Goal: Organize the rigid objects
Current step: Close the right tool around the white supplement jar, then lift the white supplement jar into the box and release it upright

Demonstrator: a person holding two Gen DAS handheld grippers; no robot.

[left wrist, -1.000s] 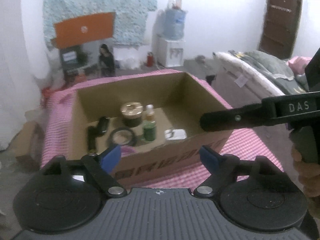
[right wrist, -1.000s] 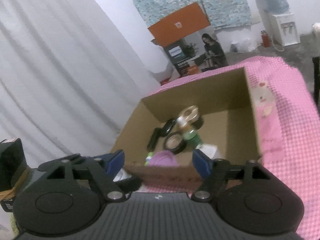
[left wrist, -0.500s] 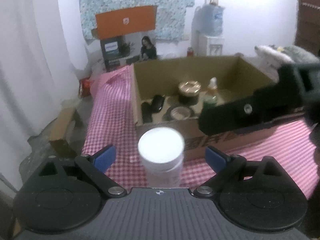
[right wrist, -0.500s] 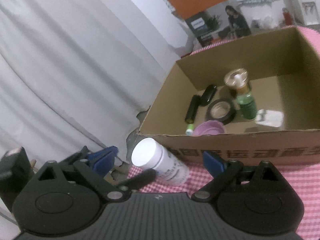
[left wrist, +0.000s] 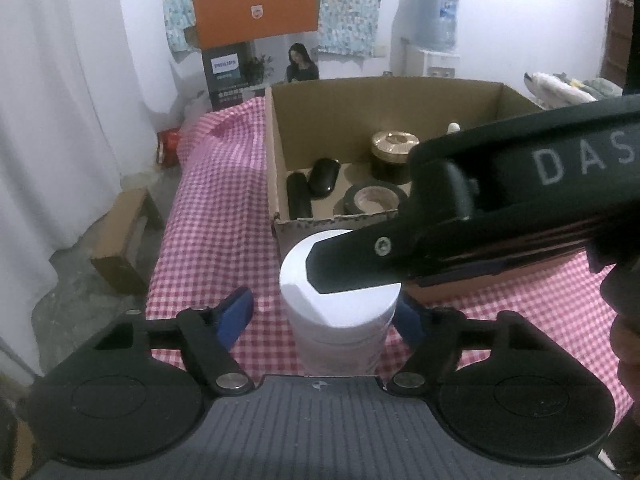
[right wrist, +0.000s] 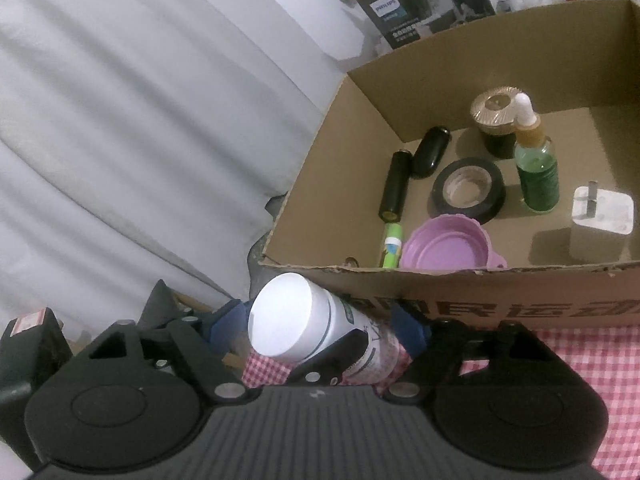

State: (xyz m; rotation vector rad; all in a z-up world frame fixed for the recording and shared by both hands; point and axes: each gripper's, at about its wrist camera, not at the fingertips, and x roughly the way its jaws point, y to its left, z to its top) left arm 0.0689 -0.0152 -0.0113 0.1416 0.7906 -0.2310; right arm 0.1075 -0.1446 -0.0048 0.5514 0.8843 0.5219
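Note:
A white-capped clear bottle (left wrist: pixel 340 304) stands on the pink checked cloth in front of the cardboard box (left wrist: pixel 276 152). My left gripper (left wrist: pixel 324 312) is open, its blue pads on either side of the bottle. My right gripper (right wrist: pixel 320 328) is also open around the same bottle (right wrist: pixel 316 328), and its arm crosses the left wrist view above the cap. The box (right wrist: pixel 480 292) holds a black tape roll (right wrist: pixel 468 188), a green dropper bottle (right wrist: pixel 536 172), a gold-lidded jar (right wrist: pixel 496 120), two black cylinders, a purple lid (right wrist: pixel 444 248) and a white adapter (right wrist: pixel 600 220).
The pink checked cloth (left wrist: pixel 216 200) covers the table. A white curtain (right wrist: pixel 140 140) hangs on the left. A small cardboard box (left wrist: pixel 124 236) sits on the floor at the left. A Philips box and a water dispenser (left wrist: pixel 432 40) stand by the far wall.
Both grippers have moved from looking into the box to the bottle in front of it. The bottle now sits between both pairs of fingers, and the right gripper's arm has come over the cap.

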